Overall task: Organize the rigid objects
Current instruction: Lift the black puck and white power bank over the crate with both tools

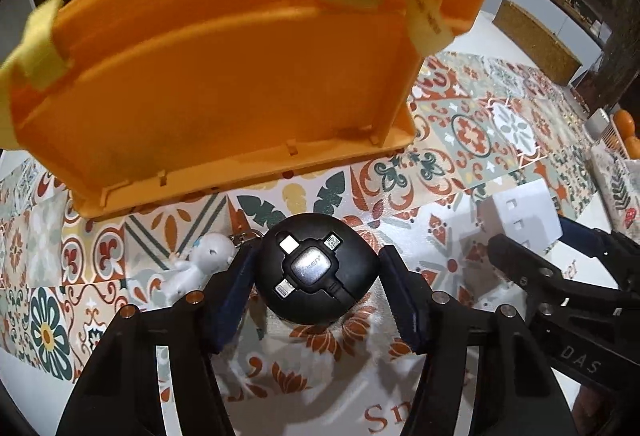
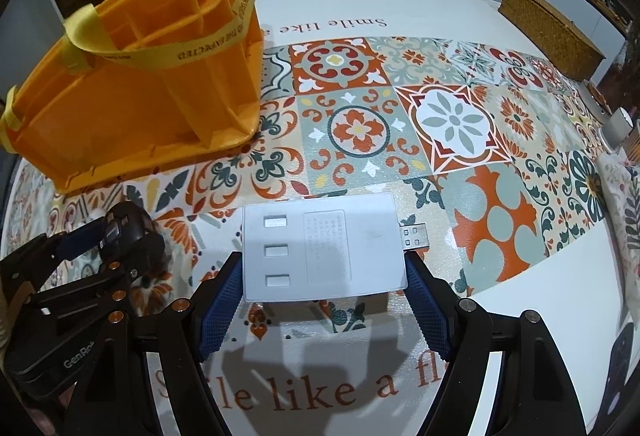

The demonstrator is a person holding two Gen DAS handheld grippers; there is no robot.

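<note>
White hub: I see the flat white USB hub (image 2: 324, 248) in front of the orange caddy (image 2: 132, 95), to its right. Its long axis runs left to right across the right wrist view, and its metal plug (image 2: 414, 236) points right, away from the caddy.
Black puck: the round black cable adapter (image 1: 316, 272) lies just in front of the caddy's near wall, face up, its connector tips arranged as a cross; no long axis to speak of.
Left hand-held gripper (image 1: 316, 288): I have it clamped on the black puck, a blue pad (image 1: 236, 292) pressed to each side.
Right hand-held gripper (image 2: 324, 296): jaws stand wide, pads (image 2: 222, 312) against the hub's two short ends; I read that as a grip across its length.
Figurine: a small white keychain figure (image 1: 200, 264) lies touching the outside of my left gripper's left finger, in front of the caddy.
Caddy: it stands upright on the patterned surface (image 2: 460, 123), yellow strap (image 2: 176, 51) across its compartments.
</note>
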